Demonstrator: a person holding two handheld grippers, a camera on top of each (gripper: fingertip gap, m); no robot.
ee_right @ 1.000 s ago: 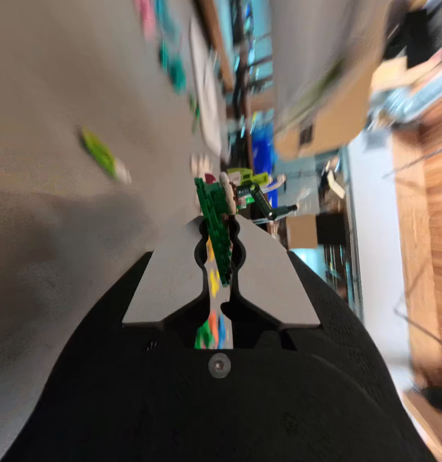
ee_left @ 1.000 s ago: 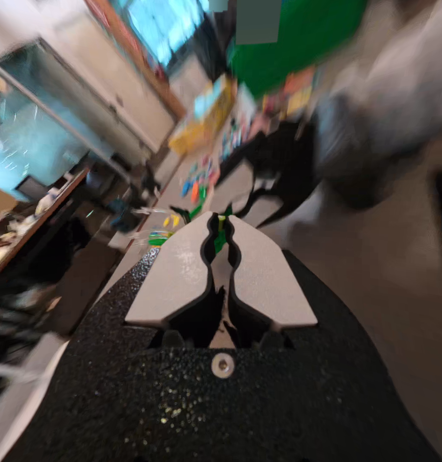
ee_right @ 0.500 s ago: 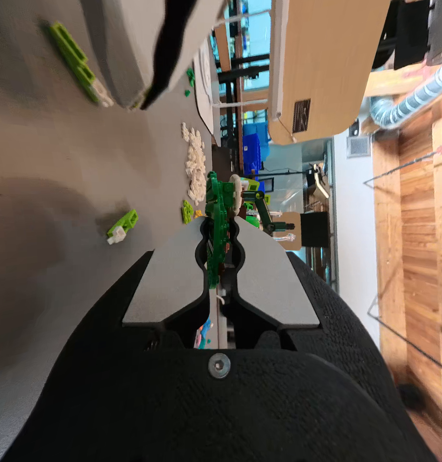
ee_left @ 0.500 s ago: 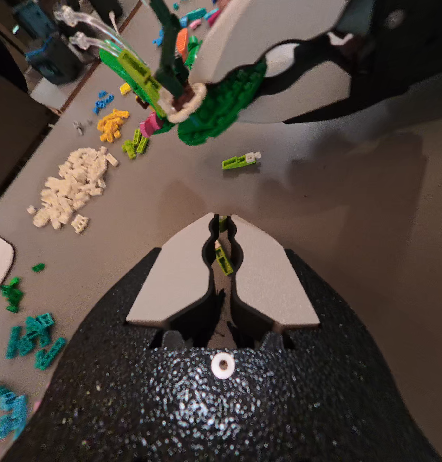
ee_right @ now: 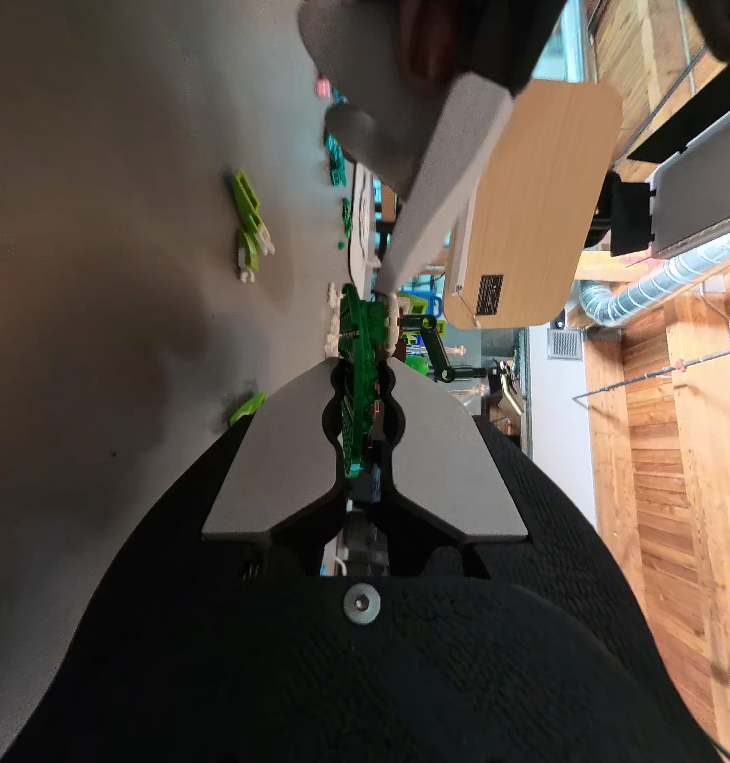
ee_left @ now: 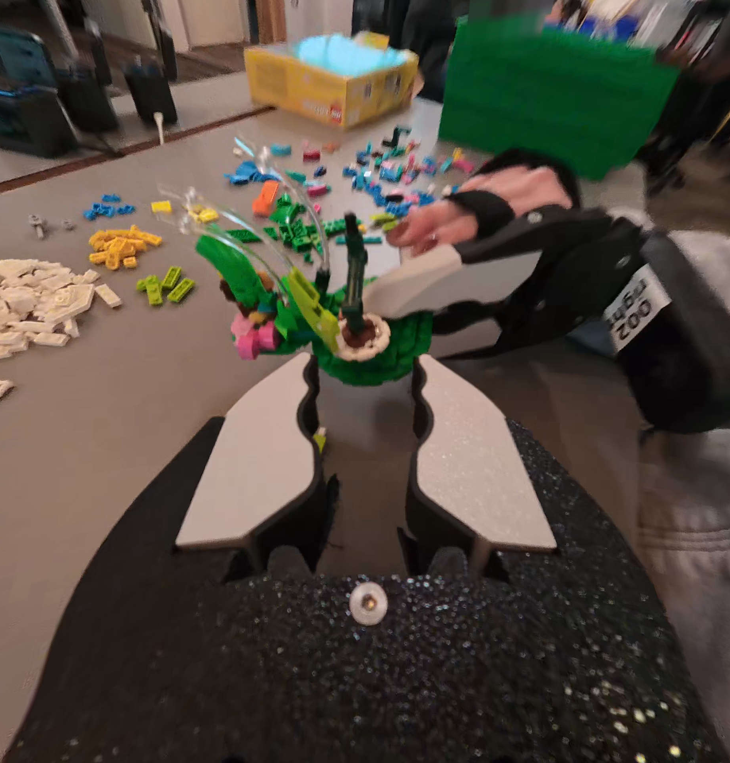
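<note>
The round green brick-built plate carrying leaves, pink flowers and a dark green stem (ee_left: 371,355) is being held edge-on and clear of the grey desk (ee_left: 107,413) by the right gripper (ee_right: 361,363), whose fingers are being pressed against both faces of the plate; this grip leaves the top free. The left gripper (ee_left: 363,371) is being held with fingers spread, empty, just short of the plate's near rim. Loose lime-green bricks (ee_right: 249,219) are lying on the desk below. Sorted piles of small bricks (ee_left: 119,247) are lying beyond.

A green brick-built plant model (ee_left: 367,351) — round base, dark stem, pink blossoms — is clamped edge-on, raised above the worktop (ee_left: 107,413).
</note>
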